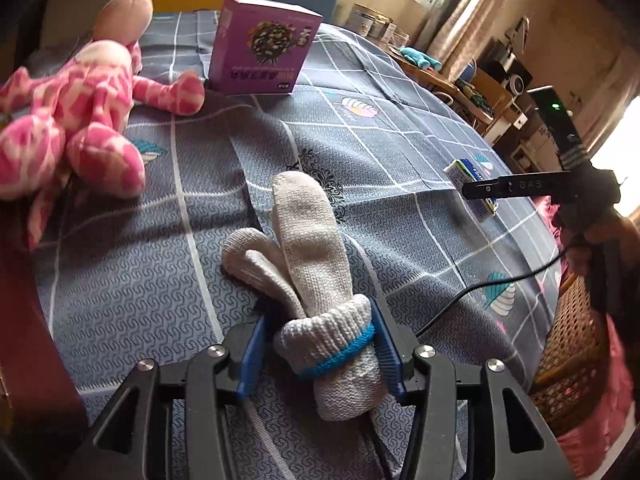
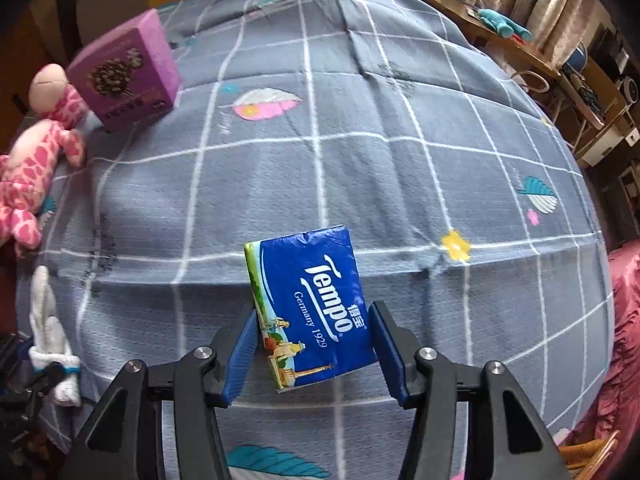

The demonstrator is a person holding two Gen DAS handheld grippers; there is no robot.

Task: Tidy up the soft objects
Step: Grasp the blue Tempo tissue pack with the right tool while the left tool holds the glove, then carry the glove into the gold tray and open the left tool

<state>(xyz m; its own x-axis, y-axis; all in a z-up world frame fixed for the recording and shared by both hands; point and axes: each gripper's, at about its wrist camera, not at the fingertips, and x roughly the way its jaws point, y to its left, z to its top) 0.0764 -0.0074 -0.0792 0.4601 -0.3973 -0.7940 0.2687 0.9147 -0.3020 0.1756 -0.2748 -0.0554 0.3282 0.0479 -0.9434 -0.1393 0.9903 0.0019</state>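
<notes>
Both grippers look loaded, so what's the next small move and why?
Probably carry the glove toward the plush: the left gripper is shut on its cuff, and the right gripper flanks the tissue pack.

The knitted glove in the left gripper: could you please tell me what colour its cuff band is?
Bright blue, on a pale grey knitted glove; clearest in the left wrist view.

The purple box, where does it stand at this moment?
The purple box stands upright on the far left part of the grey checked bedspread, beside the pink plush toy, whose arm reaches to its base.
</notes>
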